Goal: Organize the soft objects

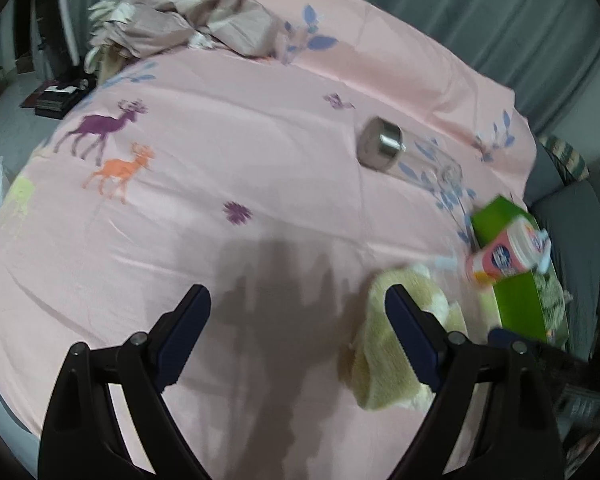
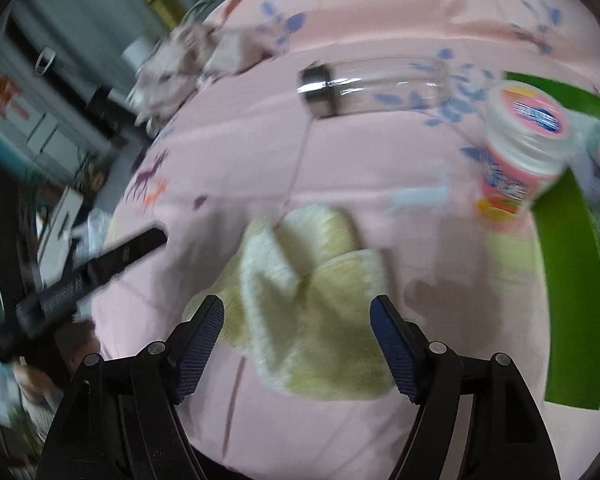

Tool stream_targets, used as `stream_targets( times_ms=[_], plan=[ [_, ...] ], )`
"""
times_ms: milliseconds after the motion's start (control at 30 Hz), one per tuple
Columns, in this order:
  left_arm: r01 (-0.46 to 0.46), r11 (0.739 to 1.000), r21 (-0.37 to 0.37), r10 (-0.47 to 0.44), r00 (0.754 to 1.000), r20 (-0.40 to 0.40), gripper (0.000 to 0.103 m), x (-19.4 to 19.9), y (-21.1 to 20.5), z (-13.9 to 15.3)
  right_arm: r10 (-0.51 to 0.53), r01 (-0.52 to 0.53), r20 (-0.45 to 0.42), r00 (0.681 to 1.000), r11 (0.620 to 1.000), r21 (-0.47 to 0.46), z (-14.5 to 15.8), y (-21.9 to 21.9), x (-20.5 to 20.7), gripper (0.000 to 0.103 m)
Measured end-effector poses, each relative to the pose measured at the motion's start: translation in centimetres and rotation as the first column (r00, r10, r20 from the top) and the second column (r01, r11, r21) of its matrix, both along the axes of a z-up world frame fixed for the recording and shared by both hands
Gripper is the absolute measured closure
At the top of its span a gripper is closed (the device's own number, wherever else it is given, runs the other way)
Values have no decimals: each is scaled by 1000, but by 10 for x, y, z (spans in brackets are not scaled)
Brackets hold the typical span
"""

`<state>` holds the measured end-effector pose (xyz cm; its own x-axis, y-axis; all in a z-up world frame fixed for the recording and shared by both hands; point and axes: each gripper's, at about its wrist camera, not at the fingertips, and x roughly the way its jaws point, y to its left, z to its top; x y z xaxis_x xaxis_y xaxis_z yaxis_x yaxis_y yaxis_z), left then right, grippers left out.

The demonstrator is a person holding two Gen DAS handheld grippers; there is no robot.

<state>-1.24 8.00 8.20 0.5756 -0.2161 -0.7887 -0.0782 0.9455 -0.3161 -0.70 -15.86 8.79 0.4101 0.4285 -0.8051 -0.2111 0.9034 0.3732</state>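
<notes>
Bed (image 1: 260, 152) under pink deer-print sheet. Yellow fuzzy cloth (image 2: 320, 300) lies crumpled on it, between the spread pads of the right claw (image 2: 298, 344), untouched. Left claw (image 1: 296, 332) released, over bare sheet. Clear bottle (image 1: 400, 156) and green box (image 2: 572, 280) nearby.

Fluffy yellow towel (image 2: 316, 300) lies on smooth pink cloth bedsheet (image 1: 228, 152).

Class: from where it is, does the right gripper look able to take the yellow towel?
Probably yes: the right gripper is open, the yellow towel lies on the bed right ahead, and nothing sits between them.
</notes>
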Motion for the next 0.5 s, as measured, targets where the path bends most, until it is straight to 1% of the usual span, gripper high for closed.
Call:
stream_targets(
  times_ms=[33, 67, 133, 200, 267, 333, 433, 500],
  plan=[
    [34, 999, -13, -34, 999, -10, 16, -1, -6, -2, -25, 25, -1, 1000, 1000, 16, 0, -6, 2, 27],
    [62, 998, -24, -62, 998, -18, 20, -2, -11, -4, -37, 37, -1, 999, 999, 27, -1, -9, 2, 27],
    [117, 992, -50, -120, 992, -41, 25, -3, -22, -8, -51, 51, -4, 999, 997, 50, 0, -14, 2, 27],
    [161, 984, -70, -166, 984, -59, 29, -3, -33, -14, -57, 58, -15, 998, 996, 71, -4, -15, 2, 27],
    [202, 976, -81, -208, 974, -85, 37, -3, -45, -22, -67, 71, -41, 997, 993, 94, -12, -15, 6, 27],
    [225, 971, -80, -233, 967, -107, 38, -4, -55, -29, -72, 77, -64, 995, 993, 92, -21, -14, 9, 27],
    [247, 966, -82, -257, 956, -145, 47, -1, -68, -41, -75, 79, -106, 992, 996, 40, -35, -5, 14, 27],
    [250, 964, -93, -263, 948, -180, 51, 1, -73, -51, -75, 81, -133, 988, 996, 36, -43, -2, 16, 27]
  ],
)
